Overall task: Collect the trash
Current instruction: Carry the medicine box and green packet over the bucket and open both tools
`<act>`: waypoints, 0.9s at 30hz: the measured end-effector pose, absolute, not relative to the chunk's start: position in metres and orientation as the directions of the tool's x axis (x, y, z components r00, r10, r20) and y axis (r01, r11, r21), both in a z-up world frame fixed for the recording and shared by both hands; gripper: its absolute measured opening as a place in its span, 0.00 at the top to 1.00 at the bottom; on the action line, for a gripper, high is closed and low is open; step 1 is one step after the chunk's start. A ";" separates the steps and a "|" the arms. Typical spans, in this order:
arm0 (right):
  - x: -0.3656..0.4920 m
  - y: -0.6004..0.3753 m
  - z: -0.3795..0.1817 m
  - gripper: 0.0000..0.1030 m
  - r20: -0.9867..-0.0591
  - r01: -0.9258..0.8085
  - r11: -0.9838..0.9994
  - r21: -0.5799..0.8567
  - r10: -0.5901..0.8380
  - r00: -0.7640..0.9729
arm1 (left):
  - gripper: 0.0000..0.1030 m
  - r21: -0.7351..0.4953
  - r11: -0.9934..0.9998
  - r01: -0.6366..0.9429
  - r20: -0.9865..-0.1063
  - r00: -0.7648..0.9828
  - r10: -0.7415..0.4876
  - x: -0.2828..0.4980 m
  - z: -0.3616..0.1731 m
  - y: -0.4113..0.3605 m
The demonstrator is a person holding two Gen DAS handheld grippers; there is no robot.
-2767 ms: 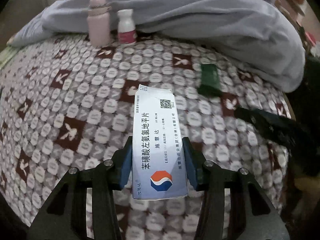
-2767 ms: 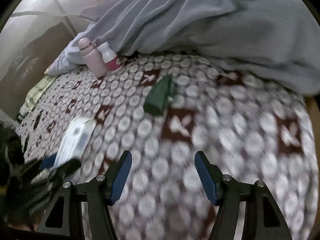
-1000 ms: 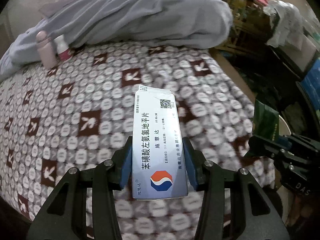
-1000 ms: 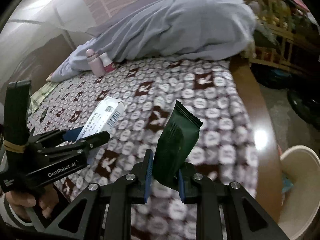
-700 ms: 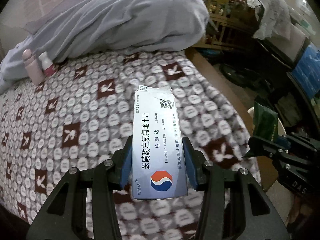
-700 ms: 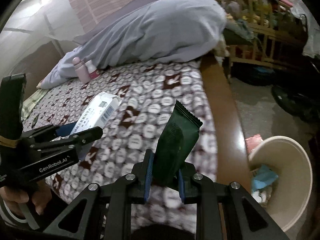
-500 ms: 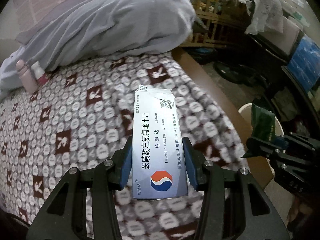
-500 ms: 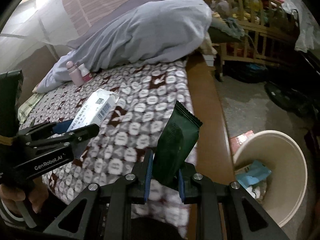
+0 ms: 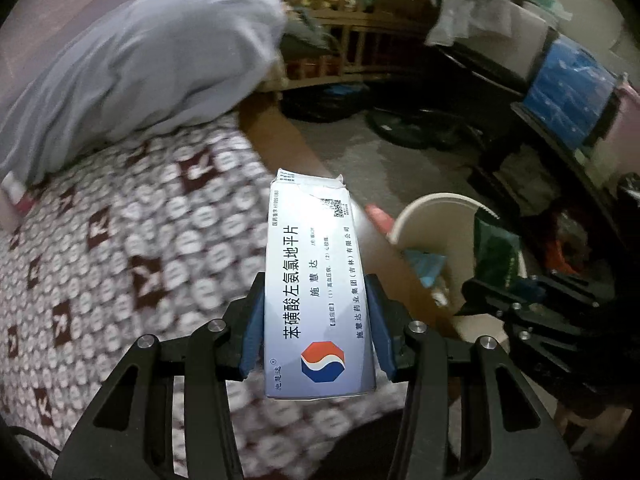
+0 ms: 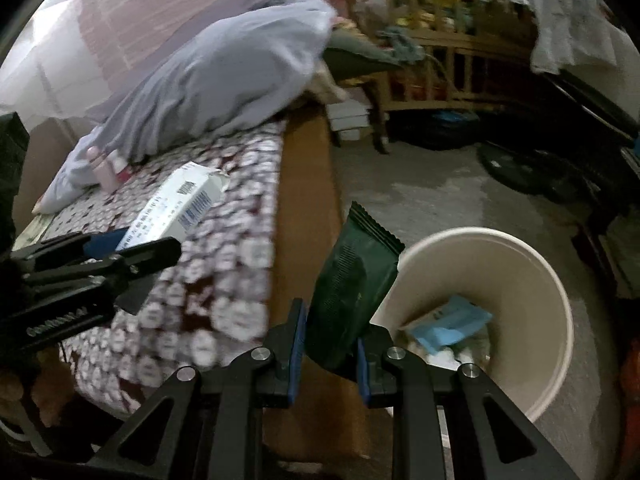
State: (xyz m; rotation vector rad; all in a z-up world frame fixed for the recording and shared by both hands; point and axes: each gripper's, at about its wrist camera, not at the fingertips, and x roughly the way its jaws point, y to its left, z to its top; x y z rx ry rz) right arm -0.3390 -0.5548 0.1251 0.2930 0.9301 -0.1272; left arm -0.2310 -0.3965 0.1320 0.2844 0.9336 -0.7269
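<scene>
My left gripper (image 9: 316, 324) is shut on a white medicine box (image 9: 316, 280) with blue print and a red-and-blue logo, held over the bed's right edge. The same box (image 10: 176, 208) shows at the left of the right wrist view. My right gripper (image 10: 328, 344) is shut on a dark green wrapper (image 10: 348, 280) that stands up between the pads, beside the rim of a cream trash bin (image 10: 556, 308). The bin (image 9: 432, 204) holds blue paper (image 10: 448, 328). The wrapper (image 9: 496, 248) and the right gripper (image 9: 520, 296) appear at the right of the left wrist view.
A patterned bedspread (image 9: 120, 248) covers the bed, with a grey quilt (image 9: 152, 64) heaped at its far end and a wooden side rail (image 10: 308, 184). A pink bottle (image 10: 102, 168) stands by the quilt. Wooden furniture (image 10: 448, 64) and clutter line the far side of the concrete floor (image 10: 432, 200).
Both grippers have swung right, off the bedspread toward the floor. The trash bin has come closer in both views. The box and the wrapper stay gripped as before.
</scene>
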 end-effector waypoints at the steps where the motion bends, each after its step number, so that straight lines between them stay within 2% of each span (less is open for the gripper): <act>1: -0.341 -0.560 0.123 0.80 -0.808 0.245 0.950 0.193 0.012 0.589 | 0.57 -0.088 0.721 0.687 -0.812 0.370 -0.452 -0.233 0.132 -0.403; 6: -0.353 -0.584 0.114 0.80 -0.825 0.301 0.937 0.177 -0.026 0.565 | 0.57 -0.127 0.679 0.723 -0.823 0.305 -0.479 -0.239 0.129 -0.433; 27: -0.371 -0.647 0.083 0.80 -0.880 0.448 0.883 0.140 -0.097 0.466 | 0.57 -0.130 0.595 0.793 -0.849 0.221 -0.480 -0.248 0.104 -0.510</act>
